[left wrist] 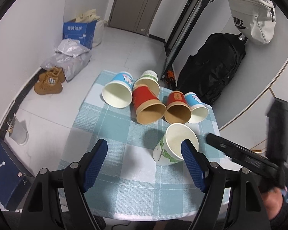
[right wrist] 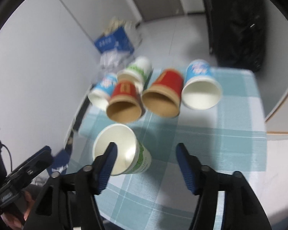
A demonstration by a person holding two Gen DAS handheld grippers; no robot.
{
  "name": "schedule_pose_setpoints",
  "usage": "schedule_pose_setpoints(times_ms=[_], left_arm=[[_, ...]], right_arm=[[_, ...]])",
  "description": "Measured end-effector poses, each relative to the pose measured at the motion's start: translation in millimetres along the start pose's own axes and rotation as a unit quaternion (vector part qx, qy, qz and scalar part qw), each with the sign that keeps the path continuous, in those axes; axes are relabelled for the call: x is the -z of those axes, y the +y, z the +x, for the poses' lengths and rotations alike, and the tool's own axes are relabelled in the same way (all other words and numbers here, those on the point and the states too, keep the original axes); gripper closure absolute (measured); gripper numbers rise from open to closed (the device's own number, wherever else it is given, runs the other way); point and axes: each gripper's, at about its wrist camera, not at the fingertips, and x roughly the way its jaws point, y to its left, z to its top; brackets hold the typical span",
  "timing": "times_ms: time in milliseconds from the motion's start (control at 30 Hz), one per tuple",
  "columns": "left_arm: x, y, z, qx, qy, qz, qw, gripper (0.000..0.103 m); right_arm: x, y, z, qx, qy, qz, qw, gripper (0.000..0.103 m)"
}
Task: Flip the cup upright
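Several paper cups stand on a table with a blue checked cloth [left wrist: 124,172]. A green-and-white cup [left wrist: 169,149] stands nearest, mouth up; in the right wrist view this cup [right wrist: 124,153] is blurred. Behind it are a large blue cup [left wrist: 117,92], a large red cup [left wrist: 147,105], a small red cup [left wrist: 177,107], a small blue cup [left wrist: 196,107] and another green cup [left wrist: 148,80]. My left gripper [left wrist: 146,147] is open and empty, its right finger in front of the near cup. My right gripper [right wrist: 146,151] is open and empty above the cloth.
The right gripper's black body [left wrist: 245,159] shows at the right of the left wrist view. On the floor are brown shoes [left wrist: 50,82], grey bags [left wrist: 71,57], a blue box [left wrist: 78,32] and a black backpack [left wrist: 215,71]. A white bag [left wrist: 253,17] hangs above.
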Motion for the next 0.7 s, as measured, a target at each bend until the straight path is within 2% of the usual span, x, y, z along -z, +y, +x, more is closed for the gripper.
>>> schedule_pose_setpoints(times_ms=[133,300,567,700], left_arm=[[0,-5,-6,0.005,-0.021,0.006,0.9997,0.027],[2,-19,-15,-0.004,-0.047,0.036,0.9982,0.027],[8,-30,-28,-0.003,-0.073,0.052,0.996,0.027],[11,-35,-32,-0.006,-0.08,0.061,0.9949,0.027]], right_arm=[[18,5,-39,0.002,-0.075,-0.014,0.997,0.034],[38,13,-77,-0.001,-0.17,-0.022,0.985,0.026],[62,22,-105,0.013,-0.244,-0.044,0.969,0.017],[70,27,-104,0.016,-0.249,-0.062,0.966,0.014]])
